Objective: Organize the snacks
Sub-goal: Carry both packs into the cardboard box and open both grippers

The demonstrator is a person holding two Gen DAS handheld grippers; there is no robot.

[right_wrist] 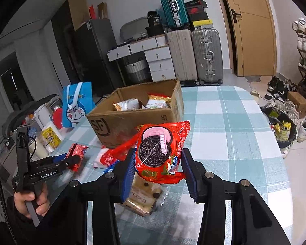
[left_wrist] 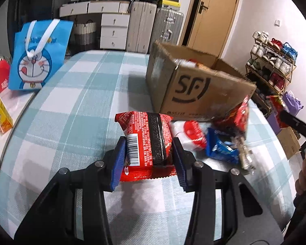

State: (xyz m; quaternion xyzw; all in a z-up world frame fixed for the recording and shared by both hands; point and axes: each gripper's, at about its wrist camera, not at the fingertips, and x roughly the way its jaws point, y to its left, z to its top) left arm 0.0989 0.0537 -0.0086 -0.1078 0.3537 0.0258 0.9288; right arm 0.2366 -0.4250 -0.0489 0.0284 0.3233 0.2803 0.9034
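Checked worktop (left_wrist: 75,94) wide open on the left half and down the middle, bare cloth running to the curved far edge; in the right wrist view, bare too on the right, out to the rounded rim (right_wrist: 255,110).

Cardboard box (left_wrist: 193,89) standing at the far right of the worktop, open-topped, one corner turned toward the camera, near the edge on that side. Between box and grippers, a loose heap of snacks (left_wrist: 220,143): red, white and blue wrappers, lying just before the box's front wall.

Left gripper (left_wrist: 149,155) clamped on a red barcode packet (left_wrist: 146,140), jaws pressing both sides, packet raised clear of the cloth. Right gripper (right_wrist: 157,169) clamped on a red Oreo packet (right_wrist: 159,151), likewise lifted, above a clear-wrapped biscuit pack (right_wrist: 144,198) on the worktop.

Blue cartoon bag (left_wrist: 38,57) upright beyond the left edge, a yellow carton (left_wrist: 0,110) beside it. Suitcases (right_wrist: 195,55) and white drawers (right_wrist: 159,63) against the back wall, shoe rack (left_wrist: 271,61) to the right.

Only from the right wrist: the box's inside, with pale packets (right_wrist: 142,103) already in it, and the hand (right_wrist: 32,202) gripping the left tool's handle. Only from the left wrist: the packet's barcode side.
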